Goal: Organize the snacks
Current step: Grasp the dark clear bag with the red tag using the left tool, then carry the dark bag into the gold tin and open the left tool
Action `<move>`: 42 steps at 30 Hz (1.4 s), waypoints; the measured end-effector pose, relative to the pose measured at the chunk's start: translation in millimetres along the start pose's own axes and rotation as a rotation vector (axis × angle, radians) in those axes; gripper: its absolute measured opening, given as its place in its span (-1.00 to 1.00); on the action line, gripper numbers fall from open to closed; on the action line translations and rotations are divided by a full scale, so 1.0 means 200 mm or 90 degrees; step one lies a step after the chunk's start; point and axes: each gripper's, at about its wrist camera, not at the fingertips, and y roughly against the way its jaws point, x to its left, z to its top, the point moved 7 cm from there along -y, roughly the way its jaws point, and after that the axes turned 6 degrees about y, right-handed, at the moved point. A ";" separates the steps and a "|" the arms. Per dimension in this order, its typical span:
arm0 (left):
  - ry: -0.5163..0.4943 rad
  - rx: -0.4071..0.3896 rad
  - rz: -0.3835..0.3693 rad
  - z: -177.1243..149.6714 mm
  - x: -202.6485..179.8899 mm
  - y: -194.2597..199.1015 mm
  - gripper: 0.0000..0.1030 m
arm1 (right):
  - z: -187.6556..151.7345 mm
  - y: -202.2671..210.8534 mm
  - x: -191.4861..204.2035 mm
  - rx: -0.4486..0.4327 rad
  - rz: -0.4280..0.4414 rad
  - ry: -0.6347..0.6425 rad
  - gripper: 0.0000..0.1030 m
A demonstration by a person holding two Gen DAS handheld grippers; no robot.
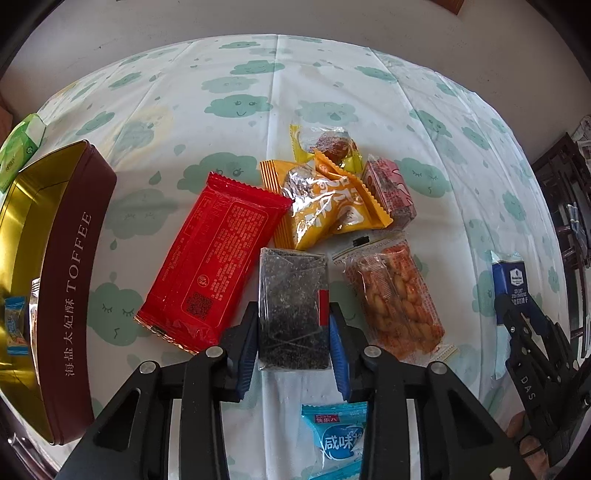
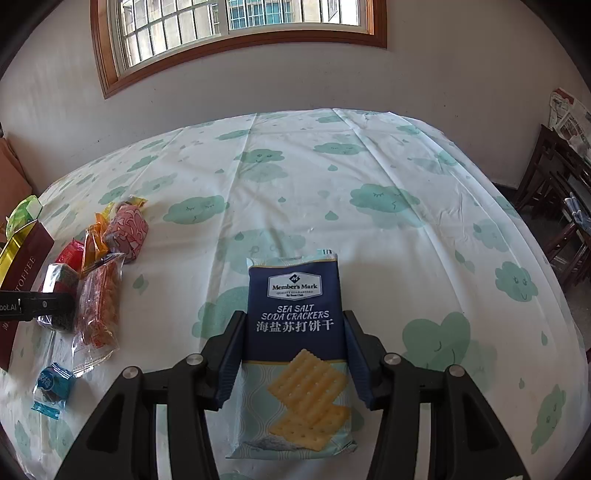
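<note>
The left gripper point(image 1: 293, 332) has its fingers point(image 1: 246, 345) pressed on both sides of a dark sesame bar point(image 1: 293, 310). The toffee tin point(image 1: 70, 280) sits open, off to the left of those fingers. A red packet point(image 1: 214, 262) lies just beside the bar, so it could get dragged along when the bar is lifted. The shiny wrapper might also slip.

The right gripper point(image 2: 293, 354) has its fingers point(image 2: 233, 354) snug against a soda cracker pack point(image 2: 295, 347). Squeezing too hard could break the crackers.

The table point(image 2: 369, 177) wears a white cloth with green clouds. Past the fingers are a plain wall and a window point(image 2: 236, 29).
</note>
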 end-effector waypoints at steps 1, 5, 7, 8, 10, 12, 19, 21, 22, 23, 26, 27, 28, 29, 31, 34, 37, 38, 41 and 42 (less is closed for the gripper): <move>-0.003 -0.002 -0.001 -0.01 0.00 0.00 -0.40 | 0.00 0.00 0.00 0.000 -0.001 0.001 0.03; -0.013 0.003 -0.008 -0.03 0.00 0.02 -0.40 | 0.00 0.00 0.00 0.002 -0.006 0.005 0.02; -0.017 0.006 -0.012 -0.04 0.01 0.03 -0.40 | 0.00 0.00 0.01 0.004 -0.011 0.009 0.03; -0.019 0.005 -0.016 -0.04 0.00 0.04 -0.40 | 0.00 0.00 0.01 0.004 -0.012 0.011 0.02; -0.024 0.003 -0.021 -0.05 0.00 0.06 -0.40 | 0.00 -0.01 0.01 0.005 -0.016 0.014 0.03; -0.031 0.000 -0.029 -0.06 -0.01 0.08 -0.40 | 0.00 -0.01 0.01 0.006 -0.020 0.017 0.03; -0.048 -0.020 -0.039 -0.05 0.01 0.18 -0.40 | 0.00 -0.01 0.01 0.008 -0.024 0.021 0.02; -0.051 -0.027 -0.039 -0.04 0.03 0.21 -0.40 | 0.00 -0.01 0.01 0.008 -0.024 0.021 0.03; -0.052 -0.030 -0.039 -0.03 0.04 0.22 -0.40 | 0.00 -0.01 0.01 0.008 -0.024 0.021 0.03; -0.053 -0.033 -0.038 -0.02 0.06 0.24 -0.40 | 0.00 -0.01 0.01 0.008 -0.024 0.021 0.02; -0.054 -0.053 -0.031 0.03 0.13 0.29 -0.40 | 0.00 -0.01 0.01 0.008 -0.024 0.021 0.02; -0.052 -0.060 -0.027 0.04 0.15 0.31 -0.40 | 0.00 -0.01 0.01 0.008 -0.024 0.021 0.02; -0.050 -0.066 -0.023 0.06 0.19 0.32 -0.40 | 0.00 -0.01 0.01 0.008 -0.024 0.021 0.02; -0.047 -0.072 -0.018 0.09 0.22 0.34 -0.40 | 0.00 -0.01 0.01 0.008 -0.024 0.021 0.02; -0.043 -0.086 -0.006 0.13 0.30 0.37 -0.40 | 0.00 -0.01 0.01 0.008 -0.024 0.021 0.02; -0.033 -0.104 0.013 0.20 0.43 0.40 -0.40 | 0.00 -0.01 0.01 0.008 -0.025 0.021 0.02; -0.017 -0.120 0.038 0.26 0.58 0.42 -0.40 | 0.00 -0.01 0.02 0.008 -0.025 0.021 0.02; -0.015 -0.123 0.044 0.28 0.63 0.42 -0.40 | 0.00 -0.01 0.02 0.008 -0.024 0.021 0.02; -0.001 -0.122 0.067 0.32 0.77 0.39 -0.40 | 0.00 -0.01 0.02 0.008 -0.025 0.021 0.02; 0.000 -0.121 0.070 0.33 0.81 0.38 -0.40 | 0.00 -0.01 0.02 0.008 -0.025 0.021 0.02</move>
